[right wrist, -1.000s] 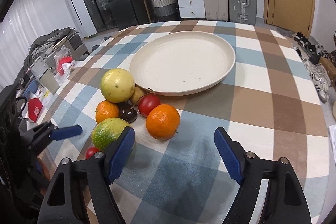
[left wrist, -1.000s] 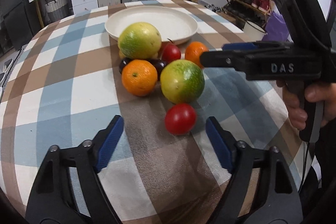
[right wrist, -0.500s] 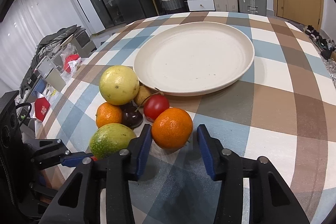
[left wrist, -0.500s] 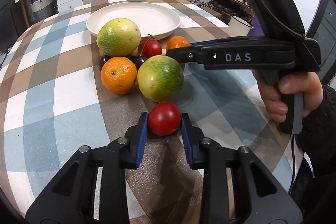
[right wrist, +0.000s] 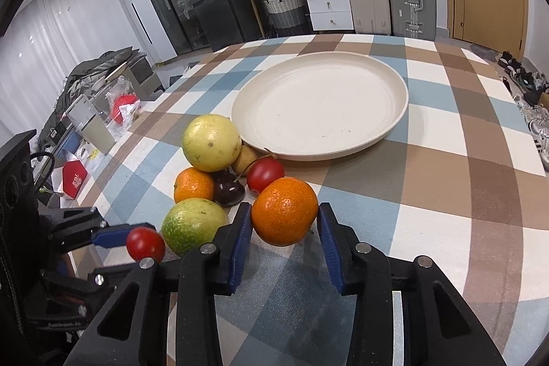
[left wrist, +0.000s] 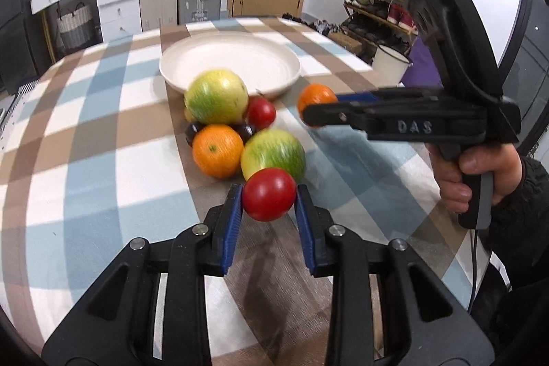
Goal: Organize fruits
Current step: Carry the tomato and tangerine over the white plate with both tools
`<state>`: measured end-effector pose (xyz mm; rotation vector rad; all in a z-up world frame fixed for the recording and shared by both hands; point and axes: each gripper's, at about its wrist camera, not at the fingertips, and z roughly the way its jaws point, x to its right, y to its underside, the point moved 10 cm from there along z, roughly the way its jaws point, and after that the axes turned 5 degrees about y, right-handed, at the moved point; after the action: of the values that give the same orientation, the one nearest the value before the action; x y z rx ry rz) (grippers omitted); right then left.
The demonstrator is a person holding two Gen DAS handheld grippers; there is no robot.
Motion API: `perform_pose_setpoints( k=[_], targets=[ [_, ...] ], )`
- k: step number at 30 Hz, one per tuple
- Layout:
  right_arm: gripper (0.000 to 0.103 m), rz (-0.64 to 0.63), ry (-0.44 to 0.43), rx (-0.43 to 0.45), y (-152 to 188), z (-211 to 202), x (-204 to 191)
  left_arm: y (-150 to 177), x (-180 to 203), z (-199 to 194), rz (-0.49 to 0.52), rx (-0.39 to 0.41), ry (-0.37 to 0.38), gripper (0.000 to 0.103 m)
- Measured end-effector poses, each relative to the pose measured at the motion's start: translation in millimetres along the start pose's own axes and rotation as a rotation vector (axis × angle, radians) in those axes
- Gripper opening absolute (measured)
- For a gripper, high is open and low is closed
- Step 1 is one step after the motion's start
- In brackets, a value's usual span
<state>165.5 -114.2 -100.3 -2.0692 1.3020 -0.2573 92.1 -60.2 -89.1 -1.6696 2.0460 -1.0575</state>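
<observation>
My left gripper point(left wrist: 269, 199) is shut on a red tomato point(left wrist: 269, 194) and holds it a little above the checked tablecloth. My right gripper point(right wrist: 284, 222) is shut on an orange point(right wrist: 284, 210), also lifted; it shows in the left wrist view point(left wrist: 314, 96). The cream plate point(right wrist: 394, 122) lies empty beyond. A fruit pile sits between: a yellow-green fruit point(right wrist: 211, 143), a second orange point(right wrist: 193, 185), a green fruit point(right wrist: 192, 225), a red tomato point(right wrist: 265, 172), a dark plum point(right wrist: 229, 189) and a small tan fruit point(right wrist: 243, 156).
The round table point(right wrist: 463, 194) has its edge close on the left in the right wrist view, with clutter on the floor below. Drawers, suitcases and a shoe rack stand around the room beyond the table.
Both grippers went from open to shut, the left on the near tomato, the right on the orange. Both fruits have since risen off the cloth.
</observation>
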Motion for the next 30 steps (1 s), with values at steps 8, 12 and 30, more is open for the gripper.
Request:
perform_pose_setpoints(
  k=[8, 12, 30],
  targets=[
    [0.039, 0.0, 0.0, 0.027, -11.1, -14.2, 3.5, -39.4, -18.8, -15.8, -0.014, 0.079, -0.034, 0.028],
    [0.039, 0.007, 0.002, 0.043, -20.6, -19.2, 5.0, -62.3, -32.0, -19.9, -0.02, 0.112, -0.068, 0.028],
    [0.039, 0.005, 0.008, 0.055, -59.2, -4.7, 9.0, -123.2, -72.7, 3.6, -0.051, 0.137, -0.094, 0.028]
  ],
)
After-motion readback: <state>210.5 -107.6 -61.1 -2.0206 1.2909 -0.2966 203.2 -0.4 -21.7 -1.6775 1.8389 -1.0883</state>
